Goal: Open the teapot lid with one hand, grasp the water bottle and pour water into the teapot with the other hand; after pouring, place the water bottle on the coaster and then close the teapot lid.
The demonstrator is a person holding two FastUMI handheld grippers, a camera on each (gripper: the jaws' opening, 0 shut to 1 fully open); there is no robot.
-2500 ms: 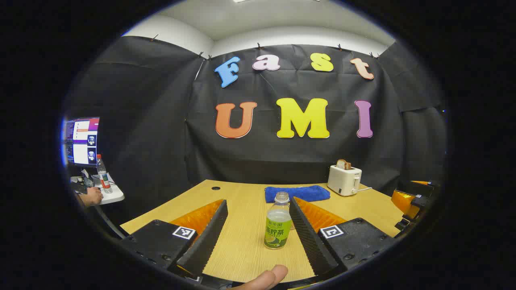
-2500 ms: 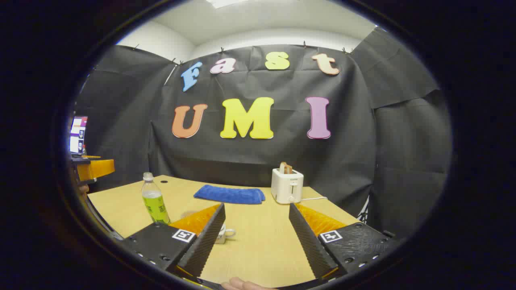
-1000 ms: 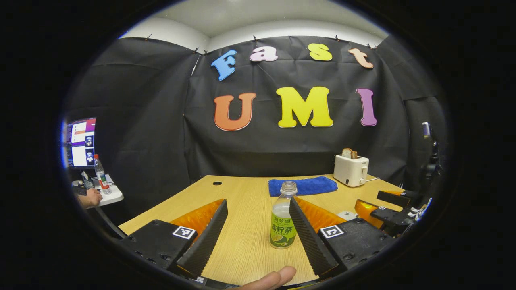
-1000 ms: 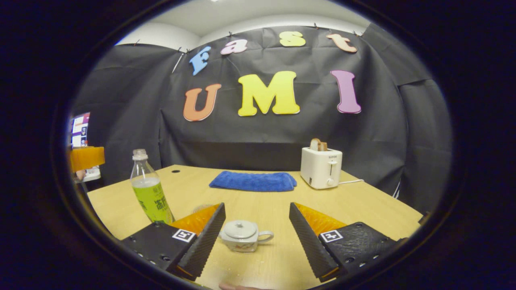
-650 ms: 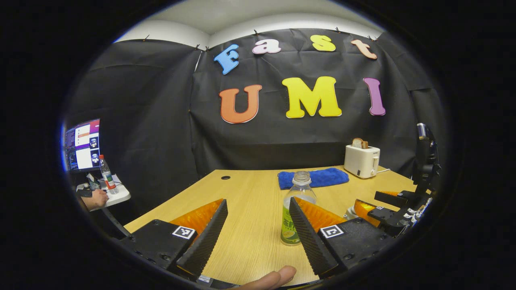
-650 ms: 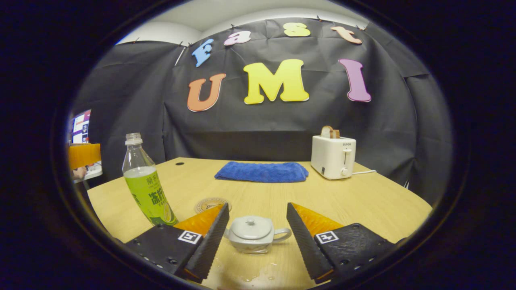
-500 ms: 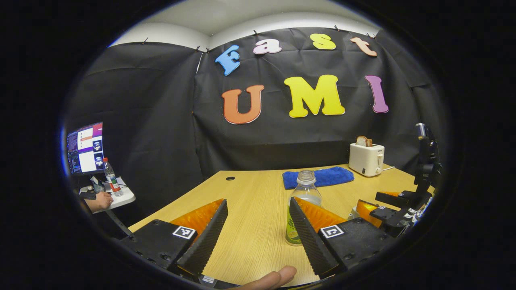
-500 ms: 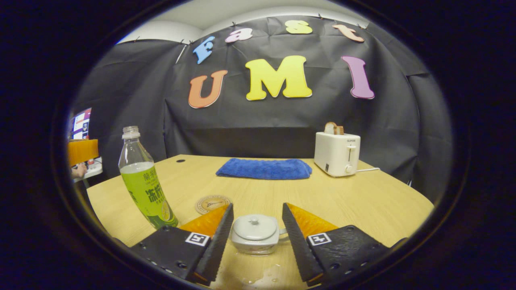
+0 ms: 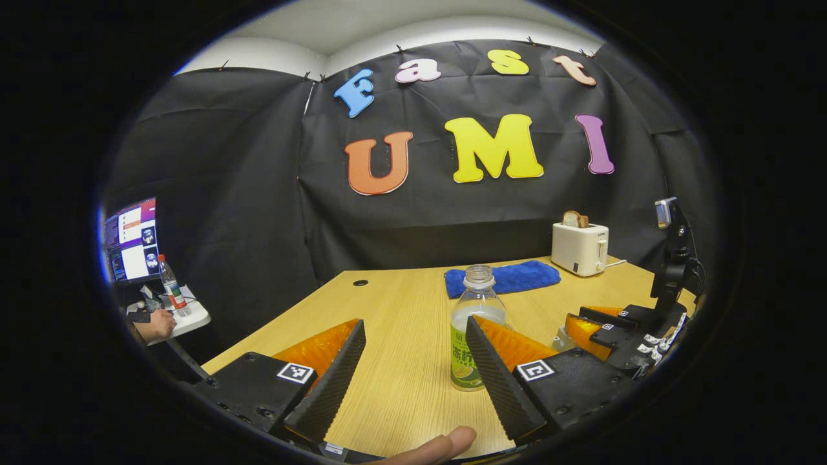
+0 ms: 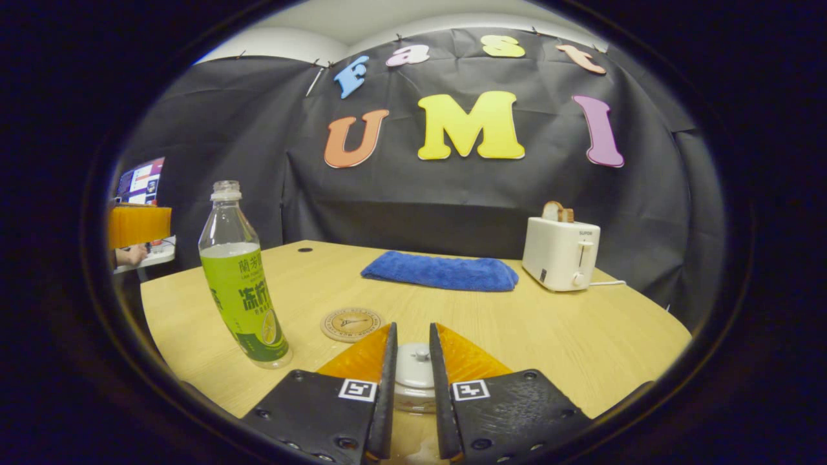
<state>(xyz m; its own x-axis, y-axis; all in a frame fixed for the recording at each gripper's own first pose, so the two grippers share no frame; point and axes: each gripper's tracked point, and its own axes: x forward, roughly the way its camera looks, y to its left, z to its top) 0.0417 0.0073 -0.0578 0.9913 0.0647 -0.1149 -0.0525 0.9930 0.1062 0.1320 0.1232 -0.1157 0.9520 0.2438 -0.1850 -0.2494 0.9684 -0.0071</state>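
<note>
From my right gripper view, the right gripper (image 10: 410, 400) has its fingers drawn nearly together around the knob of the teapot lid (image 10: 414, 363), which sits on the white teapot (image 10: 411, 395) at six o'clock; I cannot tell whether both fingers actually press on the knob. The water bottle (image 10: 243, 278), uncapped and upright, stands at nine o'clock on the wooden table (image 10: 581, 336), close to the near left edge. The round coaster (image 10: 352, 323) lies flat between bottle and teapot, apart from both, with bare wood around it. At twelve o'clock the blue towel (image 10: 440, 272) lies near the far edge, and the white toaster (image 10: 561, 253) stands at two o'clock beside it. In my left gripper view, the left gripper (image 9: 413, 381) is spread wide, the bottle (image 9: 473, 332) just inside its right finger, open tabletop between the fingers toward eleven o'clock. A fingertip (image 9: 434, 447) shows at six o'clock. The right gripper (image 9: 604, 329) sits low at three o'clock, over the teapot.
</note>
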